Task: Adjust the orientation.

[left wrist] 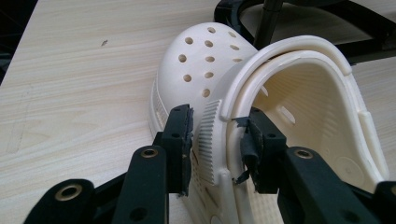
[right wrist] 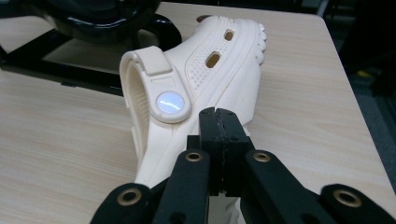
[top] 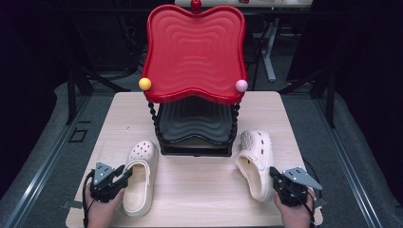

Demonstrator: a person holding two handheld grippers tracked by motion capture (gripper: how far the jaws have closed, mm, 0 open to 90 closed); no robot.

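Left clog: side wall between left claw jaws, narrow gap, pads not pressing | Right clog: just ahead of right claw, jaws shut empty | Handling: likely light, springy foam; grip collar wall or strap.

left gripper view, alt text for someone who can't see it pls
A cream clog lies on a pale wood table, its side wall between the open black jaws of the left tool. Round holes dot its toe, and a black stand base sits behind.
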